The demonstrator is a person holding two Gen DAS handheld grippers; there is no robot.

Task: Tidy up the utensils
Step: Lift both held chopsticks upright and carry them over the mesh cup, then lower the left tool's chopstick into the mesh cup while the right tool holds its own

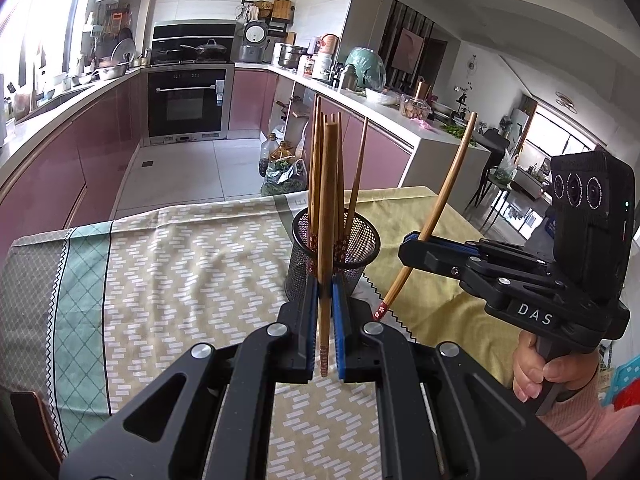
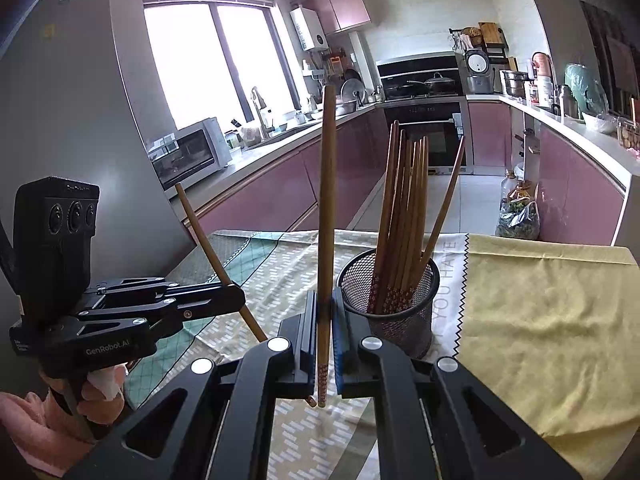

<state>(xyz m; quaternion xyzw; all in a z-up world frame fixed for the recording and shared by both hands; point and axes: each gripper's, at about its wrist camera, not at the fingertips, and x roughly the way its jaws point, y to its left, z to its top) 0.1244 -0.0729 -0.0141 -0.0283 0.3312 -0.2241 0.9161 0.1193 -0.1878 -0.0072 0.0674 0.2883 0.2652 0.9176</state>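
A black mesh holder [image 1: 358, 260] stands on the patterned tablecloth [image 1: 180, 264] with several wooden chopsticks [image 1: 316, 160] upright in it. My left gripper [image 1: 326, 286] is shut on one chopstick [image 1: 329, 200], held upright just in front of the holder. To the right, my right gripper [image 1: 413, 242] is shut on another chopstick [image 1: 452, 172], tilted with its flowered end down. In the right wrist view, the right gripper [image 2: 325, 304] clamps its chopstick [image 2: 326, 180] left of the holder [image 2: 404, 316]. The left gripper [image 2: 237, 298] holds its slanted chopstick [image 2: 200, 232] further left.
The table's far edge [image 1: 240, 204] drops to the tiled kitchen floor, where bottles and a bag of greens [image 1: 282, 176] stand. Pink cabinets and cluttered counters run along both sides. A yellow cloth [image 2: 540, 320] covers the table's right part. A hand [image 1: 536, 372] grips the right handle.
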